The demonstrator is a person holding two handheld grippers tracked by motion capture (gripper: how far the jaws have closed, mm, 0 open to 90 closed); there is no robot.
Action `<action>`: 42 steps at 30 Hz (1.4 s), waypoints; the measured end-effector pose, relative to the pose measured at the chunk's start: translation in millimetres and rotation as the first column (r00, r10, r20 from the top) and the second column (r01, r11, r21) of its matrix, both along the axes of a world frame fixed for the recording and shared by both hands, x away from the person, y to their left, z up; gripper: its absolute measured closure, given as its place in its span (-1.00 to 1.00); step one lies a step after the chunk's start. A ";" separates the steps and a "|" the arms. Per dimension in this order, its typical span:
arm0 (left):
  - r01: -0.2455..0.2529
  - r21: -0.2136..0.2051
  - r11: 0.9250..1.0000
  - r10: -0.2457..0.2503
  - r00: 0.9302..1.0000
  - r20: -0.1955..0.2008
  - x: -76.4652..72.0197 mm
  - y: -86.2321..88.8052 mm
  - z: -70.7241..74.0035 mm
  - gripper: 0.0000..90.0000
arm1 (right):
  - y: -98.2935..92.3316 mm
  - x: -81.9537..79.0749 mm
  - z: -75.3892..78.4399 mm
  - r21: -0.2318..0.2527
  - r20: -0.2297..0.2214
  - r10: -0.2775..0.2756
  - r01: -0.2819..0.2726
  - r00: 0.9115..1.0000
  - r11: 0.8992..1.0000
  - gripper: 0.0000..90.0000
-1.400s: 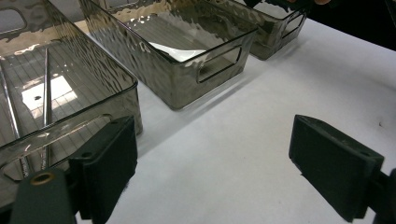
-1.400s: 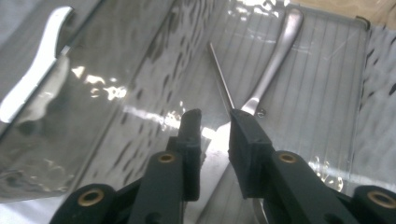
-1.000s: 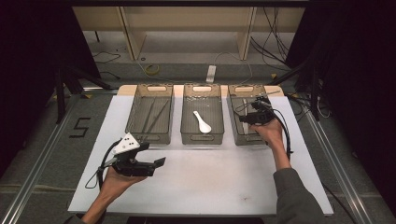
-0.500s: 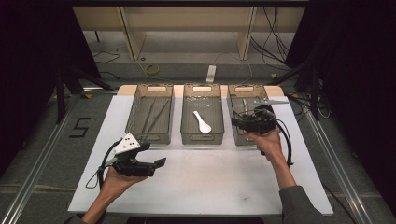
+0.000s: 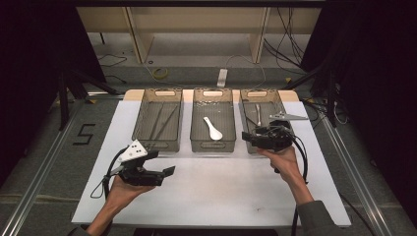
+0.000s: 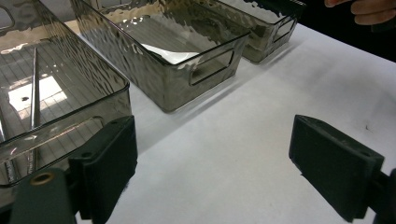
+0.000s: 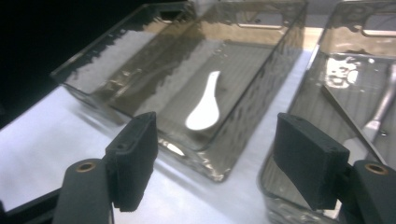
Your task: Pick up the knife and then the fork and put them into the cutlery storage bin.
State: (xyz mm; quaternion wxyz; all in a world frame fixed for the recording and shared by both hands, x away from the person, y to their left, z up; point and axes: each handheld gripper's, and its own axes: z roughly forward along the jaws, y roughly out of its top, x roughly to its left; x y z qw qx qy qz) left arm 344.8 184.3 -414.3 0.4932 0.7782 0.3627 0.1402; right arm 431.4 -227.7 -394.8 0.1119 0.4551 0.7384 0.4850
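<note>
White paper covers the table, with three smoky trays in a row at its far side. Near the left, the left gripper rests low over the bare sheet, jaws wide apart and holding nothing. Farther right, the right gripper stands at the near end of the right tray; its jaws have just been opening, empty between them. A fork, probably just released, lies inside. Next it likely needs another utensil

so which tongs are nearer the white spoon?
Right. The right tongs sit just right of the white spoon, by its bin; the left tongs hang farther off, below-left over the table.
</note>
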 end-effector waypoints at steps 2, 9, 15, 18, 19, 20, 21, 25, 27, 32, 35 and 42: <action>0.001 0.000 1.000 -0.001 1.000 0.001 -0.1 0.8 0.4 -0.67 | -0.1 -4.7 0.0 0.007 0.007 0.008 -0.008 1.000 1.000 -0.31; -0.005 -0.025 1.000 0.005 1.000 -0.006 0.8 2.9 0.2 -0.67 | 3.1 -20.6 -1.2 0.014 0.046 0.043 -0.043 0.998 0.999 -0.34; 0.005 -0.028 1.000 -0.005 1.000 -0.001 -0.1 2.7 1.0 -0.67 | 6.1 -36.7 -4.6 0.028 0.072 0.065 -0.068 0.995 0.997 -0.38; 0.012 -0.035 0.999 -0.012 1.000 0.002 -1.5 3.0 1.4 -0.67 | 6.7 -45.1 -7.4 0.014 0.084 0.070 -0.071 0.994 0.997 -0.39; 0.011 -0.041 0.999 -0.011 1.000 0.001 -1.6 3.2 1.4 -0.67 | 6.7 -48.1 -8.8 0.010 0.084 0.073 -0.074 0.994 0.997 -0.40; 0.013 -0.043 0.999 -0.013 1.000 0.001 -1.6 3.5 1.5 -0.67 | 6.2 -51.0 -10.5 0.012 0.087 0.074 -0.075 0.993 0.997 -0.40; 0.015 -0.047 0.999 -0.015 1.000 0.001 -1.5 3.7 1.5 -0.67 | 5.7 -54.0 -12.0 0.020 0.085 0.076 -0.078 0.993 0.997 -0.40; 0.018 -0.055 0.998 -0.018 1.000 0.004 -2.3 3.5 1.9 -0.67 | 3.8 -66.1 -16.3 0.014 0.098 0.085 -0.087 0.992 0.996 -0.41; 0.022 -0.058 0.998 -0.022 1.000 0.006 -2.3 3.9 2.2 -0.67 | 3.4 -72.3 -17.6 0.008 0.110 0.092 -0.094 0.990 0.996 -0.42; 0.021 -0.082 0.996 -0.021 1.000 0.005 -2.7 4.7 2.6 -0.67 | 2.7 -86.8 -20.4 0.003 0.140 0.110 -0.111 0.984 0.994 -0.47; 0.025 -0.087 0.996 -0.025 1.000 0.002 -2.5 5.0 2.6 -0.67 | 1.5 -92.2 -23.0 0.001 0.147 0.107 -0.108 0.983 0.994 -0.48; 0.027 -0.096 0.995 -0.027 1.000 0.002 -2.7 5.5 2.9 -0.67 | -2.6 -101.1 -29.3 -0.007 0.157 0.102 -0.102 0.982 0.995 -0.50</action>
